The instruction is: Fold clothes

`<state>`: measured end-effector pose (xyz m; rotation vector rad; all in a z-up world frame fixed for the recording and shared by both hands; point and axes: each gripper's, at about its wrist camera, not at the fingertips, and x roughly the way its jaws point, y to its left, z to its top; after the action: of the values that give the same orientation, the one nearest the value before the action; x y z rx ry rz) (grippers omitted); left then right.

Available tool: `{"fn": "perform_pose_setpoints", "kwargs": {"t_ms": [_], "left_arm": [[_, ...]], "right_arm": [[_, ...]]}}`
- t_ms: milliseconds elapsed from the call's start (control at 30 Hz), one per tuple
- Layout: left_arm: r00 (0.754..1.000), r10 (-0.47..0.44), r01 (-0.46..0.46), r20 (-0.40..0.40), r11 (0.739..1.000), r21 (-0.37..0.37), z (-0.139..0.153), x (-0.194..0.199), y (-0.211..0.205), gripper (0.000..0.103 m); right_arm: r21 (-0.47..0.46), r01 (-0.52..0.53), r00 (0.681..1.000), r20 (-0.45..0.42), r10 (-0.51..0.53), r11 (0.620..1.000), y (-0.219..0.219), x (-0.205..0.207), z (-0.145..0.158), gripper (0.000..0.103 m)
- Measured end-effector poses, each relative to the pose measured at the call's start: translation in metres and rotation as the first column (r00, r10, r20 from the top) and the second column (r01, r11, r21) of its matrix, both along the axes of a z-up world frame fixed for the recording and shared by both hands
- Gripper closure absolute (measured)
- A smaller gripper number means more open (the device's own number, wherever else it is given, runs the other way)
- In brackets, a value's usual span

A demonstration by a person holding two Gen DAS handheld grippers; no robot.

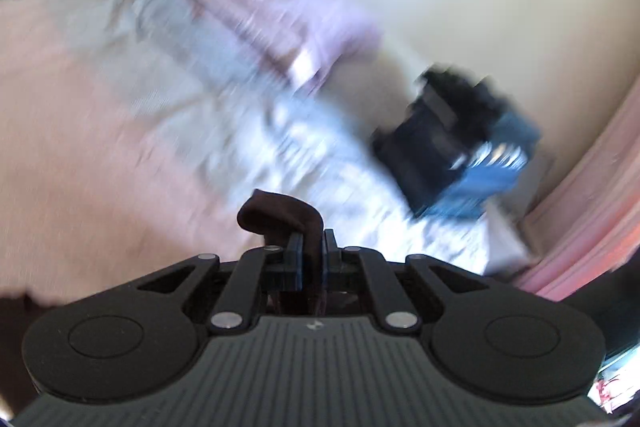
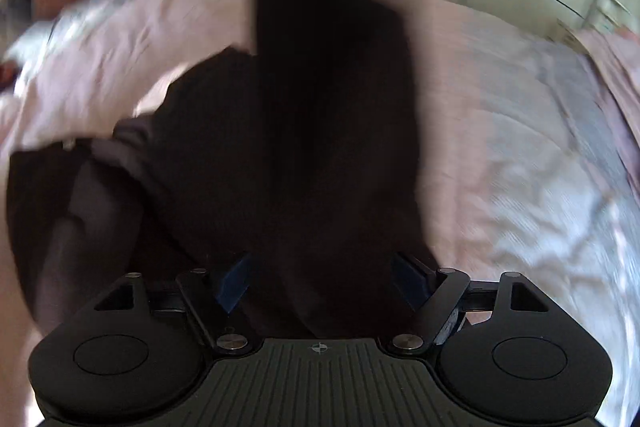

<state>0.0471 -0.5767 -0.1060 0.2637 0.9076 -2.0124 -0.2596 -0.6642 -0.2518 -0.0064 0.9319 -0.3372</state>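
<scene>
Left wrist view: left gripper (image 1: 311, 241) pinches a thin fold of the dark garment (image 2: 320, 115) hanging over the bed (image 2: 500, 147) — it could slip out; right gripper (image 2: 324, 279) gapes wide, holding nothing.

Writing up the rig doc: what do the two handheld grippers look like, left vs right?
Both look alike: the left gripper and right gripper have matte black bodies with a ribbed grey centre plate bearing a small crosshair mark, a round black disc on each side, black linkage bars with silver pivot pins, and blue finger pads. No cables or sleeves are visible.
</scene>
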Motion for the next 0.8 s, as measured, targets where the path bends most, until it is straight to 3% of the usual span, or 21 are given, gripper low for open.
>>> {"fn": "perform_pose_setpoints", "kwargs": {"t_ms": [33,67,100,133,167,267,367,400,500,567,600,633,667,700,733,800], "left_arm": [[1.000,-0.005,0.005,-0.023,1.000,-0.020,0.010,0.001,0.000,0.096],[1.000,0.003,-0.004,-0.028,1.000,-0.027,0.016,0.002,0.002,0.094],[1.000,0.019,-0.020,-0.018,0.999,-0.027,0.018,0.004,0.004,0.075],[0.999,0.040,-0.040,0.006,0.999,-0.023,0.017,0.005,0.006,0.043],[0.997,0.065,-0.065,0.043,0.998,-0.016,0.012,0.003,0.009,0.032],[0.978,0.051,-0.063,0.203,0.997,0.052,-0.020,-0.017,0.017,0.030],[0.928,-0.129,0.096,0.350,0.989,0.109,-0.066,-0.071,0.029,0.031],[0.901,-0.190,0.153,0.390,0.980,0.125,-0.079,-0.093,0.031,0.033],[0.786,-0.331,0.319,0.522,0.941,0.116,-0.114,-0.156,0.037,0.035],[0.699,-0.340,0.352,0.630,0.929,0.111,-0.136,-0.184,0.033,0.040],[0.659,-0.333,0.348,0.674,0.930,0.120,-0.147,-0.193,0.029,0.055],[0.646,-0.330,0.344,0.688,0.931,0.123,-0.153,-0.195,0.025,0.065],[0.669,-0.312,0.325,0.675,0.939,0.111,-0.148,-0.187,0.023,0.074],[0.698,-0.279,0.294,0.659,0.951,0.091,-0.139,-0.176,0.021,0.095],[0.743,-0.224,0.242,0.631,0.968,0.060,-0.123,-0.159,0.022,0.100],[0.836,-0.074,0.096,0.544,0.995,-0.012,-0.078,-0.109,0.030,0.100]], "right_arm": [[-0.022,-0.002,1.000,0.007,0.002,1.000,-0.003,0.004,-0.003,0.025],[-0.017,0.021,0.999,0.040,-0.020,1.000,-0.011,0.005,-0.001,0.059],[0.008,0.079,0.993,0.082,-0.079,0.997,-0.020,-0.005,0.007,0.101],[0.015,0.146,0.984,0.102,-0.147,0.989,-0.025,-0.023,0.013,0.102],[0.023,0.212,0.969,0.122,-0.214,0.977,-0.031,-0.041,0.019,0.102],[0.056,0.403,0.897,0.176,-0.406,0.913,-0.046,-0.095,0.037,0.101],[0.098,0.575,0.783,0.221,-0.581,0.812,-0.062,-0.150,0.055,0.101],[0.114,0.626,0.737,0.234,-0.633,0.771,-0.068,-0.168,0.061,0.101],[0.167,0.760,0.578,0.266,-0.771,0.628,-0.084,-0.222,0.079,0.101],[0.206,0.830,0.457,0.280,-0.844,0.518,-0.094,-0.258,0.091,0.101],[0.219,0.846,0.422,0.280,-0.862,0.486,-0.095,-0.268,0.093,0.101],[0.226,0.845,0.421,0.275,-0.864,0.484,-0.092,-0.268,0.091,0.101],[0.233,0.844,0.421,0.269,-0.866,0.483,-0.088,-0.268,0.089,0.101],[0.239,0.844,0.420,0.264,-0.868,0.481,-0.084,-0.268,0.087,0.101],[0.246,0.843,0.419,0.258,-0.870,0.479,-0.080,-0.269,0.084,0.101],[0.256,0.837,0.422,0.258,-0.869,0.483,-0.075,-0.266,0.086,0.101]]}}
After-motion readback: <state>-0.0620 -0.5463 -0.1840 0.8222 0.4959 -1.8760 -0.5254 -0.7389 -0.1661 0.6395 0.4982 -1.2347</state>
